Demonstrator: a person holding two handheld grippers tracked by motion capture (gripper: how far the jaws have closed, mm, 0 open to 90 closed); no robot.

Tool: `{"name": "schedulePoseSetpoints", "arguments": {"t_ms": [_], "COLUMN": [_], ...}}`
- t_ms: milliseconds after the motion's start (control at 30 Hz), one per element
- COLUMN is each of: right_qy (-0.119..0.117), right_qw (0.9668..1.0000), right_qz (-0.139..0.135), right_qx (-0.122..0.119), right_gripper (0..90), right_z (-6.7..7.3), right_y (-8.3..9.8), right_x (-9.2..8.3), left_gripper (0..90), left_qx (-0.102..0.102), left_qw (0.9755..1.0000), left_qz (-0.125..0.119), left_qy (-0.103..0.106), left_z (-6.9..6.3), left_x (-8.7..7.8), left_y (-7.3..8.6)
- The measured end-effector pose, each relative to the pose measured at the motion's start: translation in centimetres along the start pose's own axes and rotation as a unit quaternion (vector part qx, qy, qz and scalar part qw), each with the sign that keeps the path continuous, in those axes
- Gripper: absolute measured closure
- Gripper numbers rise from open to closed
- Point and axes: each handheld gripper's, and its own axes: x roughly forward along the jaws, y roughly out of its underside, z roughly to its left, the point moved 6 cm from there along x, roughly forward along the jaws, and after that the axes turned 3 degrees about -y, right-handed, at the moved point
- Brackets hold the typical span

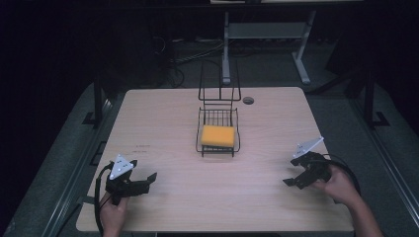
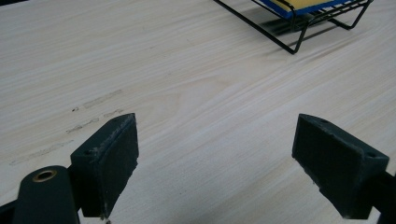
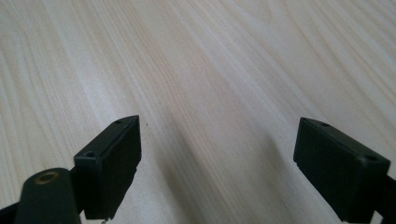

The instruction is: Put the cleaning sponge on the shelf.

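A yellow sponge [image 1: 218,136] lies in a black wire rack [image 1: 201,129] at the middle of the light wooden table [image 1: 163,118]. In the left gripper view the rack's [image 2: 286,45] corner and the sponge [image 2: 312,4], yellow on blue, sit at the top right. My left gripper [image 1: 146,179] rests near the table's front left, held by a hand, jaws wide apart over bare wood. My right gripper [image 1: 291,176] is at the front right, open too, with only wood grain between its jaws. Both are well short of the rack.
A round cable hole [image 1: 248,100] sits in the table behind the rack. Faint marks [image 1: 143,146] show on the wood at left. Beyond the table stand a grey desk frame [image 1: 267,34] and cables on a dark floor.
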Motion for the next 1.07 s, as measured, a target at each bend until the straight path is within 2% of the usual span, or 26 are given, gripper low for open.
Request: {"name": "schedulePoseSetpoints", "arguments": {"t_ms": [533, 933, 1067], "right_qy": [-0.002, 0.009, 0.025], "right_qw": [1.0, 1.0, 0.9997], "right_qz": [-0.003, -0.004, 0.0], "right_qx": [0.004, 0.001, -0.004], "right_gripper": [14.8, 14.7, 14.7], "right_z": [1.5, 3.3, 3.8], "right_y": [1.6, 3.1, 3.5], "right_x": [0.1, 0.0, 0.0], "left_gripper": [14.1, 14.1, 14.0], "left_qx": [0.002, 0.001, 0.0], "left_qw": [1.0, 1.0, 1.0], "left_qz": [0.002, 0.0, 0.0], "left_qy": [-0.001, -0.001, -0.001], "left_z": [0.1, 0.0, 0.1], "left_x": [0.0, 0.0, 0.0], "left_y": [0.1, 0.1, 0.1]}}
